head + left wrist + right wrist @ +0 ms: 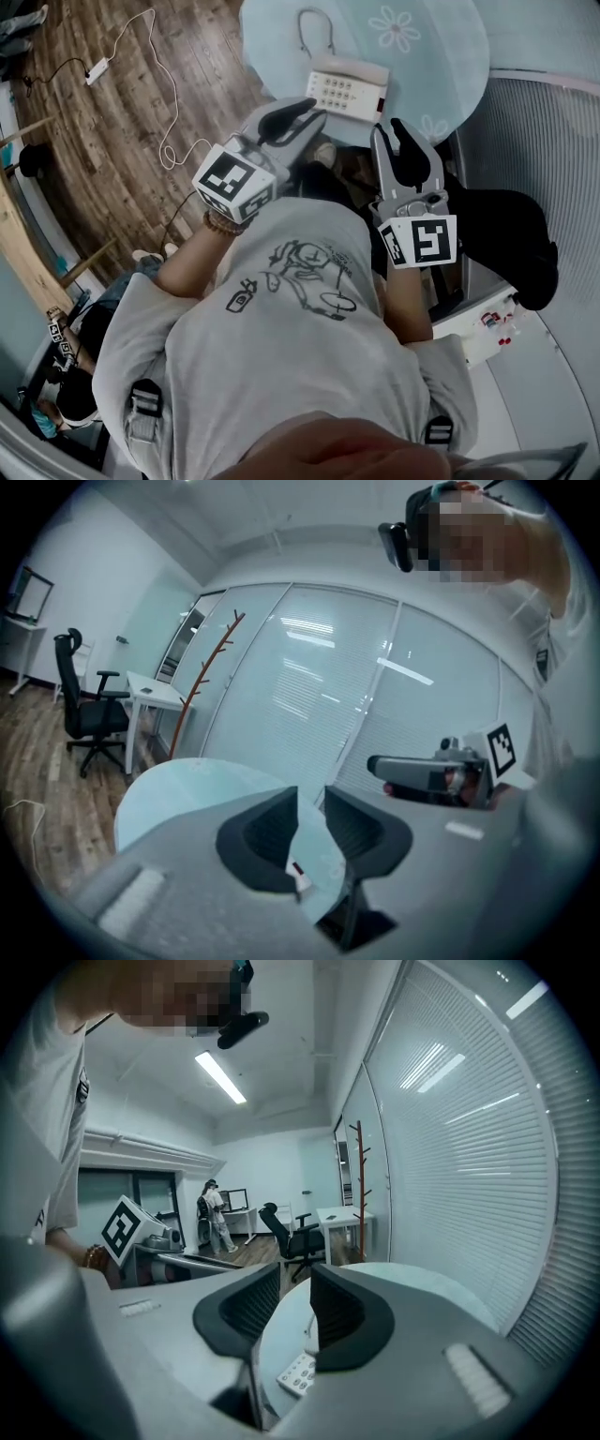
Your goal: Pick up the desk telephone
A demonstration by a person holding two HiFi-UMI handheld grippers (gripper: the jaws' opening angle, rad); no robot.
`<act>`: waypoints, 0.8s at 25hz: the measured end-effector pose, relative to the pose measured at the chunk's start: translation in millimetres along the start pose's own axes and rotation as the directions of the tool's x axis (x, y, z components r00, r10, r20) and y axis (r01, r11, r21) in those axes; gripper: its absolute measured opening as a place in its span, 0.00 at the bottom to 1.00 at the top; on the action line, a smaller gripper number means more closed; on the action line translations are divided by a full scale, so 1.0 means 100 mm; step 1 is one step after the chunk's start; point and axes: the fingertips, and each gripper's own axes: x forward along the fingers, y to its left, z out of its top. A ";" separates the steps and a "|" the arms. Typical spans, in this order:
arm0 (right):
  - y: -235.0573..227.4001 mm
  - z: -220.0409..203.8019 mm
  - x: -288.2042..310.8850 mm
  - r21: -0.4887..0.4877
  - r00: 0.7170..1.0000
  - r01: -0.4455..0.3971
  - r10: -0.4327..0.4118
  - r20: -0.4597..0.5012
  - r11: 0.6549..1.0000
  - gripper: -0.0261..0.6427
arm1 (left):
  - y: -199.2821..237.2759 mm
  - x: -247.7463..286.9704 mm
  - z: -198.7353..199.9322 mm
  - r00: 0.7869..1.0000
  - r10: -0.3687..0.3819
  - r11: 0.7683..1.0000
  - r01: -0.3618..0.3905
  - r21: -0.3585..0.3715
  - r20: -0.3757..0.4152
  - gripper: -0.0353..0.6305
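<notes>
The white desk telephone (347, 89) lies on a round table with a pale blue flowered cloth (450, 56), its keypad facing up. My left gripper (298, 114) hovers just short of the phone's near left corner, jaws a little apart with nothing between them. To the phone's right, my right gripper (389, 127) is also slightly parted and empty. In the right gripper view, the keypad (298, 1372) shows below the gap of the right gripper (295, 1279). In the left gripper view, the left gripper (311, 799) points over the table (187, 780), and the right gripper (431, 775) is seen alongside.
A curled cord (314, 28) lies on the table behind the phone. A white cable and power strip (97, 70) trail over the wooden floor at left. Blinds on a curved glass wall (469, 1147) stand behind the table. An office chair (89, 714), a coat stand (202, 682) and a person (217, 1213) are farther off.
</notes>
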 end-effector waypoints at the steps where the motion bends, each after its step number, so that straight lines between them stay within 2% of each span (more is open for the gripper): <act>1: -0.06 -0.09 0.05 0.009 1.000 0.000 0.000 -0.018 1.000 0.21 | 0.07 0.05 -0.09 1.000 0.003 1.000 -0.003 -0.014 -0.018 0.20; 9: -0.64 -0.97 0.39 0.093 0.988 0.015 0.000 -0.155 0.996 0.35 | 0.61 0.55 -0.87 0.987 0.043 0.992 -0.061 -0.112 -0.157 0.34; 16: -0.96 -1.75 0.74 0.158 0.964 0.039 0.005 -0.267 0.987 0.47 | 1.11 0.90 -1.64 0.958 0.069 0.977 -0.122 -0.176 -0.280 0.47; 20: -1.14 -2.24 0.92 0.210 0.947 0.058 0.012 -0.321 0.976 0.53 | 1.37 1.12 -2.04 0.944 0.083 0.970 -0.151 -0.192 -0.321 0.49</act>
